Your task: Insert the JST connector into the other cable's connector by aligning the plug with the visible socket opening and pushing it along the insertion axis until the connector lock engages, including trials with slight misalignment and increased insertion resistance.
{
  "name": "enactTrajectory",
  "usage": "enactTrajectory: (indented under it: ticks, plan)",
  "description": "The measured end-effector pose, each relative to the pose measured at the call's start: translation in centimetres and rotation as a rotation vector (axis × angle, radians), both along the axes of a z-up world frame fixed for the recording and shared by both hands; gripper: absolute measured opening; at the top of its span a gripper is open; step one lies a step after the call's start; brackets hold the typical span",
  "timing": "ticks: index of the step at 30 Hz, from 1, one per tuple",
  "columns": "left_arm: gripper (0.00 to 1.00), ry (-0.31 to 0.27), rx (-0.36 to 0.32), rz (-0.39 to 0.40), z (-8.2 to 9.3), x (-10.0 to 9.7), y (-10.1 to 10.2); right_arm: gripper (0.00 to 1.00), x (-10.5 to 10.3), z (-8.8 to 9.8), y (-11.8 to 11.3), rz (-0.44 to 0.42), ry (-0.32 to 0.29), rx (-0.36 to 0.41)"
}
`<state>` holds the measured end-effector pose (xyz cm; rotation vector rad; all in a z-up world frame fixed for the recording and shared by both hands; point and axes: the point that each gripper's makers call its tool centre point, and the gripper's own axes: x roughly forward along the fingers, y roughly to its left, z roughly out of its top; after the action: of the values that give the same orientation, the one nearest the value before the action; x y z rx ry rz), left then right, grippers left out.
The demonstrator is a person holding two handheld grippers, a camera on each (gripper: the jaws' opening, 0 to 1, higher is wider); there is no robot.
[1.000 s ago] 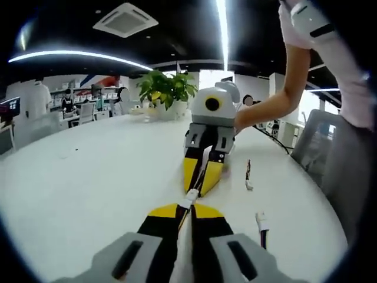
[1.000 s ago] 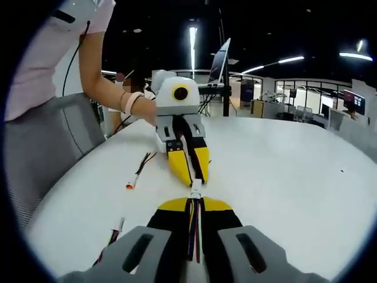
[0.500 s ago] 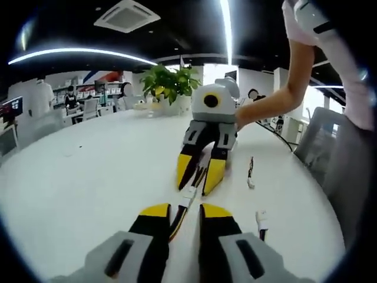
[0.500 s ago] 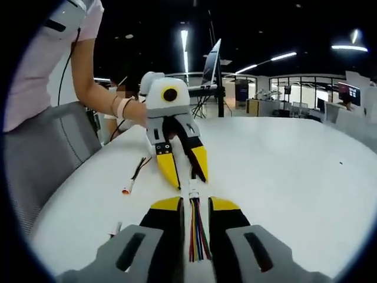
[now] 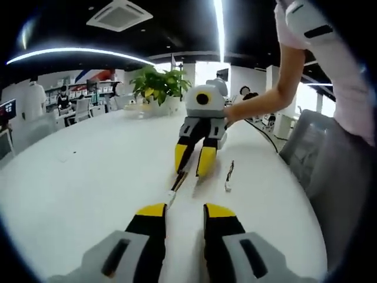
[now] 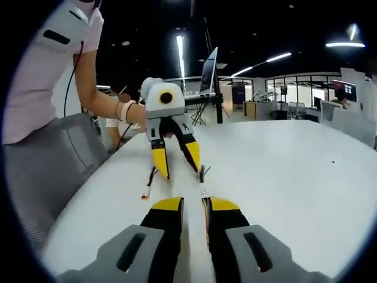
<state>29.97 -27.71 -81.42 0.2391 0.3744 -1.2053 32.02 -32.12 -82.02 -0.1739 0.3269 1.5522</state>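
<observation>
Left gripper view: both the left gripper (image 5: 181, 213) and right gripper (image 5: 195, 167) open, empty; the joined cable (image 5: 175, 187) may be unlocked.

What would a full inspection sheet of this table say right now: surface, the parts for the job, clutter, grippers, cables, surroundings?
Surface: white table, large and bare for the most part.
Job's things: joined cable with white connector lies flat between the two grippers, held by neither.
Clutter: spare connector cable lies beside the right gripper.
Grippers: left gripper open, nothing between its jaws; right gripper open, wire end by its right jaw.
Cables: black lead runs along the table's far edge.
Surroundings: potted plant, grey chair, person's arm, ceiling lights, desks behind.
</observation>
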Motion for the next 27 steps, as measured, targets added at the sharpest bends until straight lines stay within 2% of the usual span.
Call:
enactTrajectory:
  ticks: [5, 14, 21, 23, 27]
  plan:
    - [0.19, 0.011, 0.028, -0.025, 0.0, -1.3, 0.4, 0.14, -2.2, 0.6, -0.7, 0.012, 0.003, -0.004]
    - [0.19, 0.049, 0.03, -0.035, -0.4, -3.4, 0.2, 0.14, -5.5, -0.2, -1.3, 0.064, 0.039, -0.032]
    - [0.2, 0.073, -0.023, -0.01, -0.8, -3.9, 0.0, 0.11, -6.4, -1.0, -1.8, 0.068, 0.028, -0.056]
    - [0.2, 0.072, -0.033, -0.015, -1.0, -4.0, 0.0, 0.09, -6.5, -1.2, -1.9, 0.068, 0.037, -0.059]
    - [0.19, 0.106, -0.042, -0.038, -1.5, -4.6, -0.4, 0.08, -6.9, -2.2, -2.2, 0.086, 0.032, -0.101]
